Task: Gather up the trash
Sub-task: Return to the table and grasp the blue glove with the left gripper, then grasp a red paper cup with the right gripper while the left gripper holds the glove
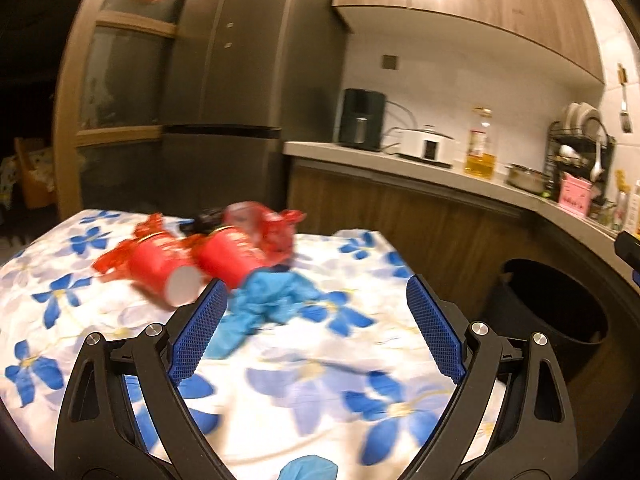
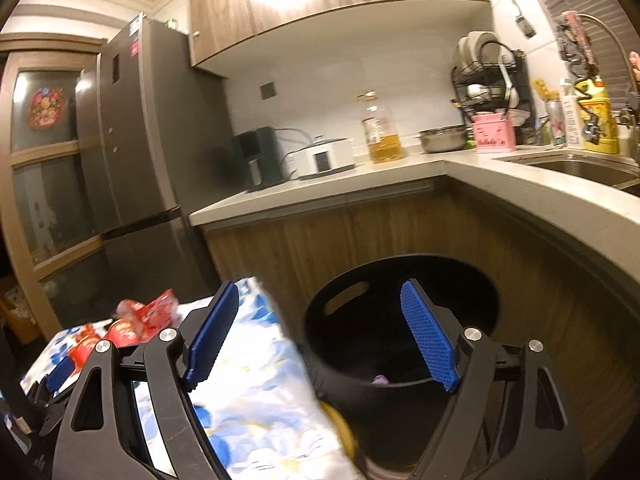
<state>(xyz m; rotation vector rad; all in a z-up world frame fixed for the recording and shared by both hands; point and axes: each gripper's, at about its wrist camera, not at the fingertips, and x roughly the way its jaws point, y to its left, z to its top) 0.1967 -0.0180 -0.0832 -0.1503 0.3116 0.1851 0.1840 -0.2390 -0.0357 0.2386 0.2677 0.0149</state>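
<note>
The left gripper (image 1: 314,320) hung over the flowered tablecloth (image 1: 320,380) that covered the surface, its jaws spread wide and holding nothing. Just ahead of it lay a crumpled blue glove (image 1: 268,300), touching the cloth and close to the inner side of the left blue pad. Beyond the glove two red paper cups lay on their sides next to each other: the left cup (image 1: 164,266) with its white base turned toward the camera, and the right cup (image 1: 230,254) just beside it. Crinkled red wrappers (image 1: 276,224) were heaped around and behind the cups; the blur made it hard to tell how many pieces there were. The right gripper (image 2: 320,336) was held out past the edge of the surface, above the mouth of the black trash bin (image 2: 344,300) on the floor in front of the wooden cabinets, and its jaws were likewise wide apart and empty. Inside the bin a small pale scrap (image 2: 380,379) showed near the bottom. In the right wrist view the red cups and wrappers (image 2: 136,320) appeared at the far left on the cloth, well apart from the bin.
</note>
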